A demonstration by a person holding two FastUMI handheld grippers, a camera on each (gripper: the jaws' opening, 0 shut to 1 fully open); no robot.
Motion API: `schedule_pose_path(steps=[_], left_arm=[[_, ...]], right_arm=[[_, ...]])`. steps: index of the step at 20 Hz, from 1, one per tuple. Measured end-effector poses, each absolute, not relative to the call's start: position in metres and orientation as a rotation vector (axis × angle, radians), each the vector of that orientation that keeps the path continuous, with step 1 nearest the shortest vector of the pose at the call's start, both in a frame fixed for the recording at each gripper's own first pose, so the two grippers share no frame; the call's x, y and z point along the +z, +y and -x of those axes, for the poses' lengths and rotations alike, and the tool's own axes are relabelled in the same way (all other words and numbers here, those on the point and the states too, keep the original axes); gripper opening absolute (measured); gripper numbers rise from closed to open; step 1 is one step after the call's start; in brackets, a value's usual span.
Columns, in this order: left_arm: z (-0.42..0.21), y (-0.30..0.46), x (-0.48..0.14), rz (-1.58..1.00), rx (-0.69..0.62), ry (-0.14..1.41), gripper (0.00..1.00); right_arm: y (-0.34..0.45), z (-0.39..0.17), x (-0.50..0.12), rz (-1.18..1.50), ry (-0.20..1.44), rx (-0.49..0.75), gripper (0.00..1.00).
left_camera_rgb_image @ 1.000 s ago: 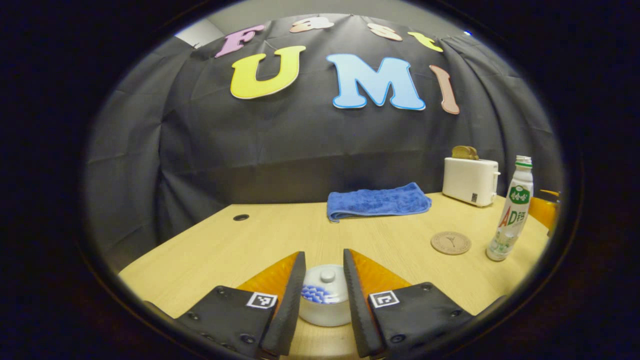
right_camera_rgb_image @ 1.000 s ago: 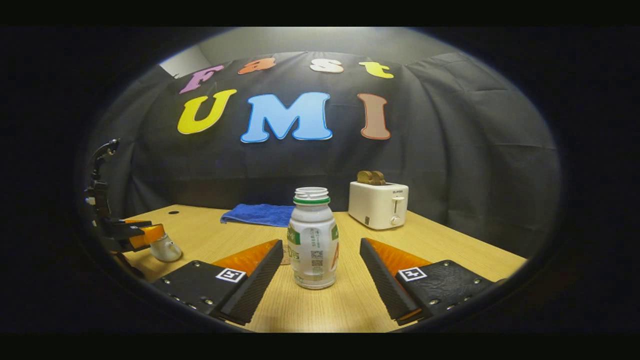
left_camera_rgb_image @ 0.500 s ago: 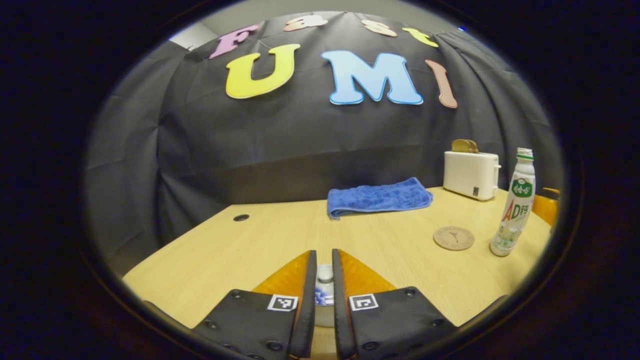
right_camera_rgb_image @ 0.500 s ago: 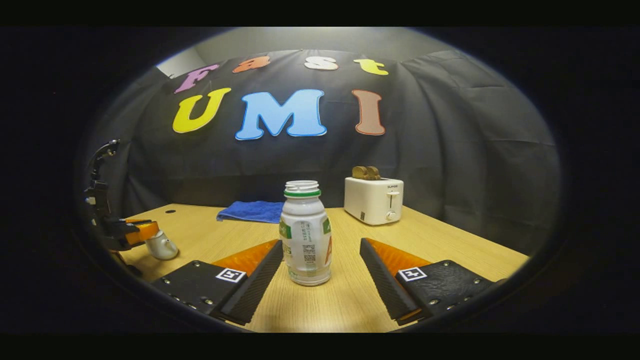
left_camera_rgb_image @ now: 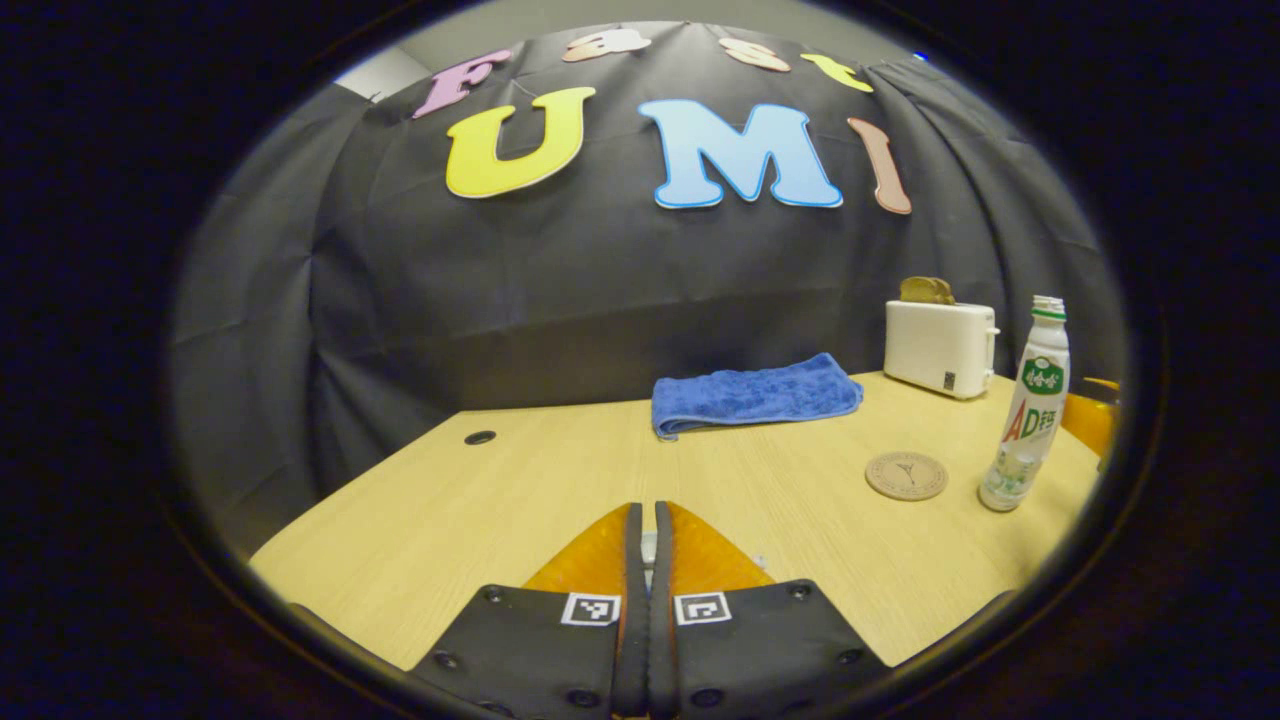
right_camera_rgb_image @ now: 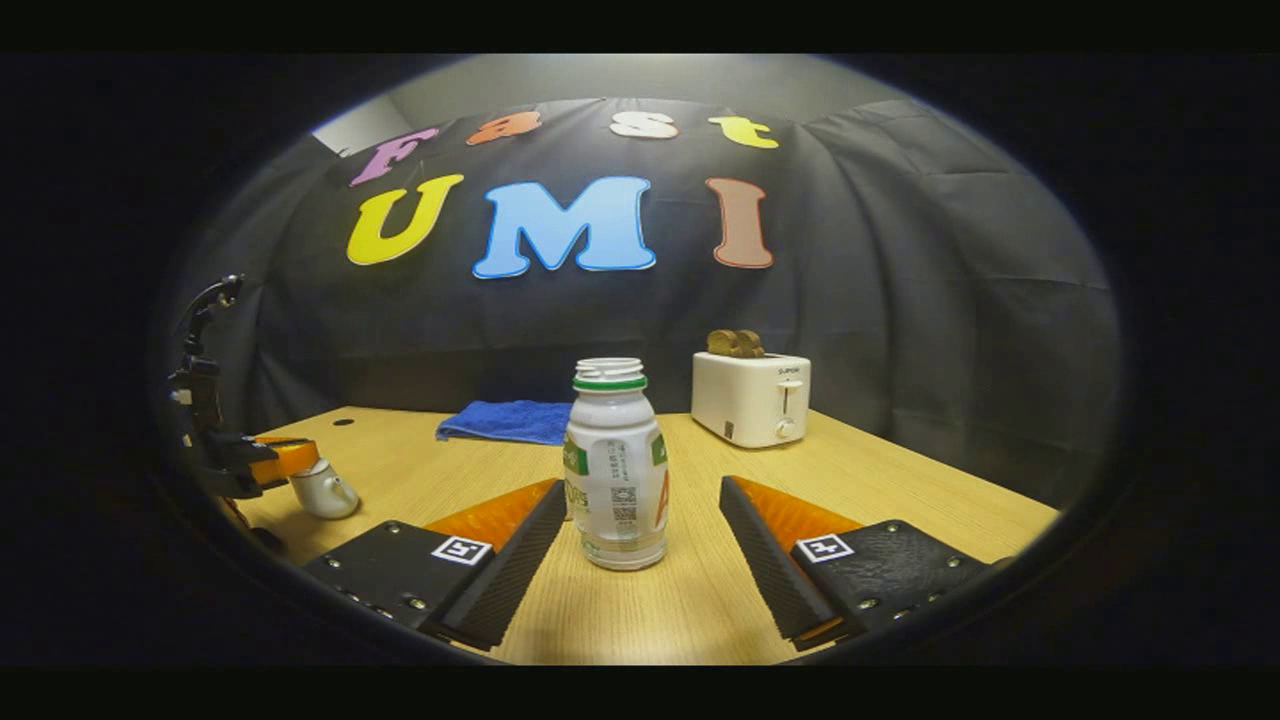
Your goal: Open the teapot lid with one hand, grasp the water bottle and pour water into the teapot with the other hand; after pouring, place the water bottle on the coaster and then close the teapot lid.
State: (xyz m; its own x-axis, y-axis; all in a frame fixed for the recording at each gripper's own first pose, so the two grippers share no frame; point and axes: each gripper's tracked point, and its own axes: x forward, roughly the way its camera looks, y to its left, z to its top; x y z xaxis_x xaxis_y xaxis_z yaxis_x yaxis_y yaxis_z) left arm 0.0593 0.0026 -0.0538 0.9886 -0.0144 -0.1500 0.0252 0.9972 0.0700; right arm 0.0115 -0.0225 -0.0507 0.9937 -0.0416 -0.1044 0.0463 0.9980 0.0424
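Note:
My left gripper point(left_camera_rgb_image: 647, 510) is shut, and a sliver of the white teapot lid's knob point(left_camera_rgb_image: 648, 545) shows between its fingers. In the right gripper view that gripper point(right_camera_rgb_image: 275, 458) sits over the white teapot point(right_camera_rgb_image: 325, 492) at the far left of the table. The open-topped water bottle point(right_camera_rgb_image: 615, 470) stands upright between the fingers of my right gripper point(right_camera_rgb_image: 641, 485), which is open and clear of it on both sides. In the left gripper view the bottle point(left_camera_rgb_image: 1025, 420) stands at the right, just beside the round coaster point(left_camera_rgb_image: 906, 475).
A blue towel point(left_camera_rgb_image: 755, 395) lies at the back of the wooden table point(left_camera_rgb_image: 480, 500). A white toaster point(left_camera_rgb_image: 938, 348) with bread in it stands at the back right. A small cable hole point(left_camera_rgb_image: 480, 437) is at the back left.
My left gripper has shut from wide open around the teapot lid down onto its knob. The right gripper stays open around the bottle, with only a slight shift.

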Motion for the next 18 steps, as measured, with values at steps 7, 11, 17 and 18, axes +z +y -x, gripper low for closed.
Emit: schedule_pose_path(steps=[7, 11, 17, 18], left_arm=[[-0.051, 0.004, -0.025, -0.024, -0.044, 0.090, 0.06], [-0.039, 0.014, -0.004, 0.012, -0.048, 0.057, 0.10], [-0.017, 0.042, 0.014, 0.024, -0.007, 0.018, 0.10], [-0.014, 0.046, 0.016, 0.026, -0.001, 0.015, 0.10]], right_arm=[[-0.017, -0.015, -0.053, -0.046, 0.111, -0.016, 0.95], [-0.019, -0.024, -0.058, -0.034, 0.128, -0.002, 0.95], [-0.015, -0.043, -0.066, -0.010, 0.158, 0.034, 0.95], [-0.014, -0.046, -0.068, -0.002, 0.162, 0.036, 0.95]])
